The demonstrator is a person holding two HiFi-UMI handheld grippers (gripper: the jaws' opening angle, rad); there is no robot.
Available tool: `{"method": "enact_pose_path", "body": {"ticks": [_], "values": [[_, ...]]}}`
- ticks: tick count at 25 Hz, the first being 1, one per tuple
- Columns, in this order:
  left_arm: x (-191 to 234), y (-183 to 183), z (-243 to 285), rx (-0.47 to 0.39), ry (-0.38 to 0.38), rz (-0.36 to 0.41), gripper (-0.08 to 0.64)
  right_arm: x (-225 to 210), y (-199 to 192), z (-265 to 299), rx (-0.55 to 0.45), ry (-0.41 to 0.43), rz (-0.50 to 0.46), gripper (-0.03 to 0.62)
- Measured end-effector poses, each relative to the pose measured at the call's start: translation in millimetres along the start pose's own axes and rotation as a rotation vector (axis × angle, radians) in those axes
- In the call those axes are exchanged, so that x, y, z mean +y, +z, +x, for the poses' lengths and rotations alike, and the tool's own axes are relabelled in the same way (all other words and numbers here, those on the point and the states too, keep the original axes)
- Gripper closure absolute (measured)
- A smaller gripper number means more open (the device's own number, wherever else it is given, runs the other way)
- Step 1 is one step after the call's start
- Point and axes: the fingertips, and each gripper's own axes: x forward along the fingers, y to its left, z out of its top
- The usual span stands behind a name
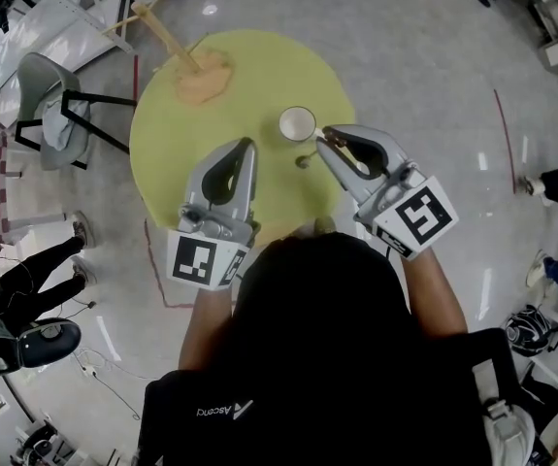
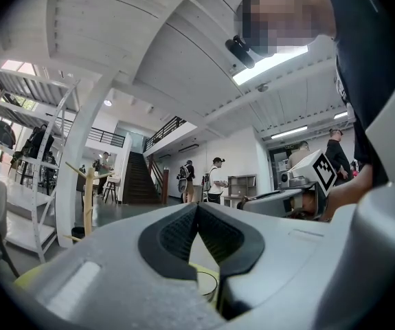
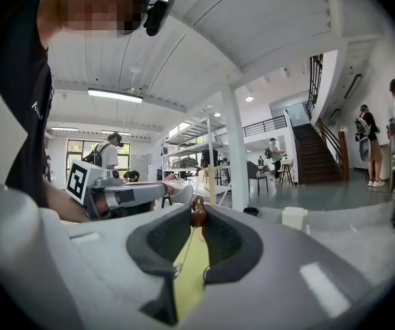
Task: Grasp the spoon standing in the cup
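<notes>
the right gripper (image 3: 198,210) is clenched on the spoon (image 1: 303,161): in the right gripper view its two dark pads meet at the tips on the small brown knob at the end of the handle, and the thin handle runs down through the gap behind them. pinching the very top end looks like the sensible hold, since that is the part that stands clear above a cup's rim. in the head view the spoon hangs from the tips with its bowl low over the yellow table (image 1: 191,134), just near of the white cup (image 1: 297,123) and no longer inside it. whether the bowl touches the tabletop cannot be told. so the grasp itself looks done.

the left gripper (image 2: 197,206) sits to the left, well apart from the cup, its jaws closed tip to tip with nothing between them. it seems parked there, out of the way, as the job needs one gripper only.

at the far left of the table a wooden stand (image 1: 167,32) rises from a beige base, clear of all this.
</notes>
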Motion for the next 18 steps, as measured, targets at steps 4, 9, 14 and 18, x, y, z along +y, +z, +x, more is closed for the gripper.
{"method": "enact_pose_path", "body": {"ticks": [4, 9, 14, 18], "values": [[-4.3, 0.9, 0.0, 0.004, -0.001, 0.0, 0.551, -1.4, -0.1, -3.4, 0.0, -0.001, 0.003, 0.538], [-6.8, 2.2, 0.1, 0.005, 0.002, 0.001, 0.55, -2.4, 2.2, -5.7, -0.006, -0.001, 0.005, 0.538], [-8.5, 1.7, -2.0, 0.005, 0.002, 0.001, 0.549, -1.5, 1.3, -7.3, -0.01, -0.007, 0.007, 0.538], [-11.3, 1.1, -1.8, 0.004, 0.003, 0.003, 0.551, -2.7, 0.3, -10.0, -0.011, -0.01, 0.009, 0.538]]}}
